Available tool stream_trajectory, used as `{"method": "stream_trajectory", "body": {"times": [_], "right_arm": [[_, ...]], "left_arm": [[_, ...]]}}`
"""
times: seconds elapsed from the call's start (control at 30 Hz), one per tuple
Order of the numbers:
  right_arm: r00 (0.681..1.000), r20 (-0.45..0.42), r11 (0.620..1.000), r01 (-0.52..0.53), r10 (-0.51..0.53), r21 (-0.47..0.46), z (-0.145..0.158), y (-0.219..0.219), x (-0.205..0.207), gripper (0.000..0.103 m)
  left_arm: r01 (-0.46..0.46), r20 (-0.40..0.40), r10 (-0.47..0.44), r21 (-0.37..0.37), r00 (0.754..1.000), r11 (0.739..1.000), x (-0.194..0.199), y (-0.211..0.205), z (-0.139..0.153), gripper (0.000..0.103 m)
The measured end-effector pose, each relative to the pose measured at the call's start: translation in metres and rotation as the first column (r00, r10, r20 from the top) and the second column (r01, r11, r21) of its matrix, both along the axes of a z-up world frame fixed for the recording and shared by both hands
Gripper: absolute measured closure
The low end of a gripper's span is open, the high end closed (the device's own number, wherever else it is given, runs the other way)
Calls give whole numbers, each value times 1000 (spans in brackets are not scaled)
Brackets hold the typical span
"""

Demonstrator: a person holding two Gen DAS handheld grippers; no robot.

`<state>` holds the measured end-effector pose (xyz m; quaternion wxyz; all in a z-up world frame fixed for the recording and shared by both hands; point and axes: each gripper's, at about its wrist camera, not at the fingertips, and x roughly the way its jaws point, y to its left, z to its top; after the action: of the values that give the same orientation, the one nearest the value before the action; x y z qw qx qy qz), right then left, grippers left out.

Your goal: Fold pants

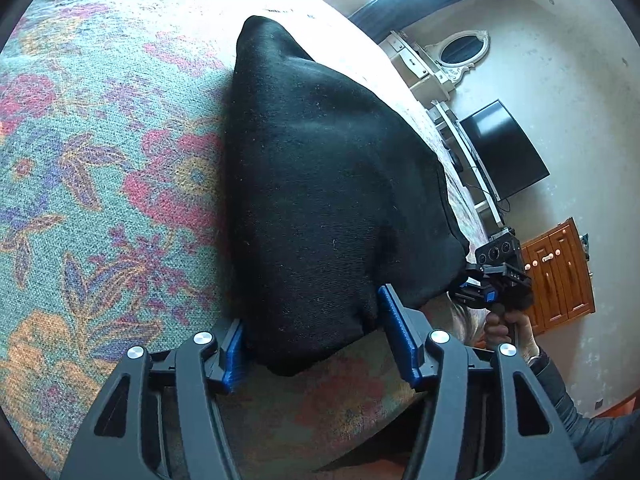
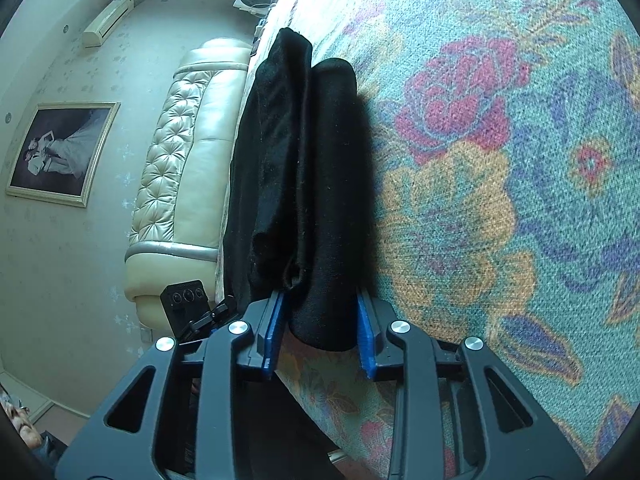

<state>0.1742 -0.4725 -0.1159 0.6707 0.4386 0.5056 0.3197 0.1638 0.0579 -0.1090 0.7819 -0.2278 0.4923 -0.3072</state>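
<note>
The black pants (image 1: 320, 184) lie folded in a thick bundle on the floral bedspread (image 1: 100, 168). My left gripper (image 1: 316, 344) is open, its blue pads on either side of the bundle's near edge. The right gripper shows in the left wrist view (image 1: 480, 280) at the bundle's right end, held by a hand. In the right wrist view the pants (image 2: 304, 184) appear as stacked folded layers. My right gripper (image 2: 322, 328) has its blue pads set around the near end of the bundle, with a little gap showing at the pads.
The floral bedspread (image 2: 500, 200) covers the bed. A cream tufted headboard (image 2: 188, 168) and framed photo (image 2: 60, 152) are beyond it. A dark TV (image 1: 504, 148), white vanity mirror (image 1: 464, 50) and wooden cabinet (image 1: 560, 276) stand by the wall.
</note>
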Motion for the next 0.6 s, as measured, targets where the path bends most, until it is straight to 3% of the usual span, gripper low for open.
{"method": "stream_trajectory", "body": {"times": [0.07,0.17,0.23,0.4,0.6], "right_arm": [[1000,9,1000,-4,4,9,5,1,-1,54],[1000,27,1000,-11,11,1,17,1,-2,37],[999,37,999,-11,12,-34,25,0,-3,31],[999,40,996,26,-22,-86,32,-8,4,26],[999,22,996,45,-43,-78,29,-7,33,25]], "left_arm": [[12,12,-12,30,1000,999,-3,-7,4,32],[28,40,-33,97,999,995,-8,-13,12,30],[34,53,-40,114,998,993,-10,-14,17,30],[10,67,-18,118,998,993,-12,-3,28,30],[-42,194,-1,215,981,976,-4,16,50,25]]}}
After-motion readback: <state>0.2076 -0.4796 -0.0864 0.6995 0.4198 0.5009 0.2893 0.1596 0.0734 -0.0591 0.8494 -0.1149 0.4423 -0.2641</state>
